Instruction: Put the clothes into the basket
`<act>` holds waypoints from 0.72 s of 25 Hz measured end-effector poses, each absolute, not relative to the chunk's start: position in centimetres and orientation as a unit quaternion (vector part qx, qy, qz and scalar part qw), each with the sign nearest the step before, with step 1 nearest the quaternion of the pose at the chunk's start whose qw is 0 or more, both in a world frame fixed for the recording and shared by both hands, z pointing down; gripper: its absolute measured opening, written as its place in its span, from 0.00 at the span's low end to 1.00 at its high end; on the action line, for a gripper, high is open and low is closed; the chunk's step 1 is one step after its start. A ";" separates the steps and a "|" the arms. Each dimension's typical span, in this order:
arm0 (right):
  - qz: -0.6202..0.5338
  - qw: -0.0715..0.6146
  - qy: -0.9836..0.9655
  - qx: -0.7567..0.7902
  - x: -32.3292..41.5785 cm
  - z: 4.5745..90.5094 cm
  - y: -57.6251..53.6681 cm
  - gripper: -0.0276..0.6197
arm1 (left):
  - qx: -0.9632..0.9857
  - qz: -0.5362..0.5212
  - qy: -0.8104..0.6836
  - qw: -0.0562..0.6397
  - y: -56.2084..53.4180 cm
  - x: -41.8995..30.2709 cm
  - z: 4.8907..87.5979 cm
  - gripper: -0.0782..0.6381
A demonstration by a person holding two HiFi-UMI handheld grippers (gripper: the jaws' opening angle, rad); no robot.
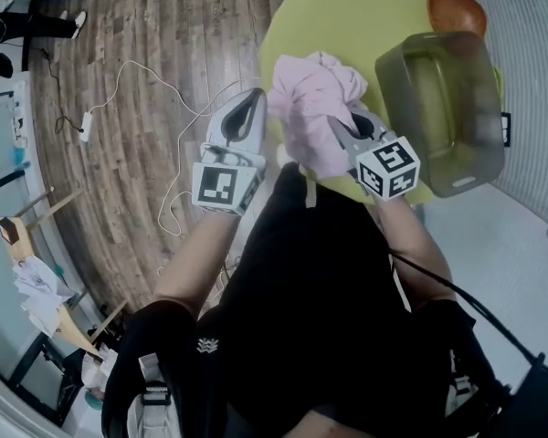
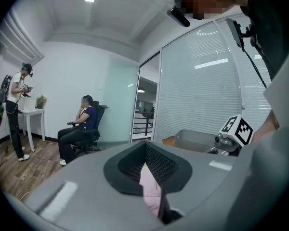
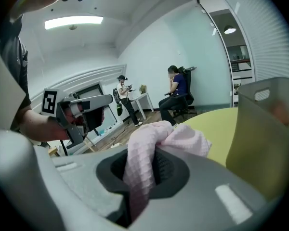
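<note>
1. Fingers (image 3: 164, 167) of the right gripper (image 3: 143, 174) are pinching the pink cloth (image 3: 149, 138).
2. At the left gripper (image 2: 147, 172), the fingers (image 2: 160, 165) are pressing together on a fold of this cloth.
3. The cloth is hanging above the table (image 1: 347, 16), near the basket (image 1: 475, 117).

No readable text, numbers or brand names in any view. Only black-and-white square code patterns on the left marker cube (image 1: 224, 182) of the left tool (image 1: 249, 103) and on the right marker cube (image 1: 388, 168) of the right tool (image 1: 345, 128). Small white emblem (image 1: 207, 345) on the person's black top, no letters legible.
</note>
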State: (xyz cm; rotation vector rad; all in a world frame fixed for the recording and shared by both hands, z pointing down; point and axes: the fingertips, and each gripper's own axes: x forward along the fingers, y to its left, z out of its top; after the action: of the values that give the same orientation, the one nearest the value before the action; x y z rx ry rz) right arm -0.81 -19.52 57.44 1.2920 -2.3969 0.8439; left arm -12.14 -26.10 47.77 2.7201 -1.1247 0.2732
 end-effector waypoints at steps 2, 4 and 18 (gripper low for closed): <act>0.286 0.140 -0.832 0.454 -0.6 56.2 -19.7 0.10 | 0.917 0.075 -0.383 0.079 -26.6 -12.3 46.5 0.12; 0.273 0.140 -0.833 0.460 -0.3 55.0 -19.9 0.10 | 0.919 0.060 -0.385 0.067 -27.1 -12.5 45.5 0.12; 0.197 0.105 -0.835 0.503 3.1 45.2 -20.3 0.10 | 0.936 0.043 -0.345 0.047 -26.5 -9.3 41.2 0.12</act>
State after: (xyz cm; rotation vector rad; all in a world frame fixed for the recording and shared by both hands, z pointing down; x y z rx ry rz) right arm 3.09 -20.33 45.17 1.4829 -2.4614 0.5800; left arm -9.29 -26.52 41.25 2.8569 -1.0536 0.1311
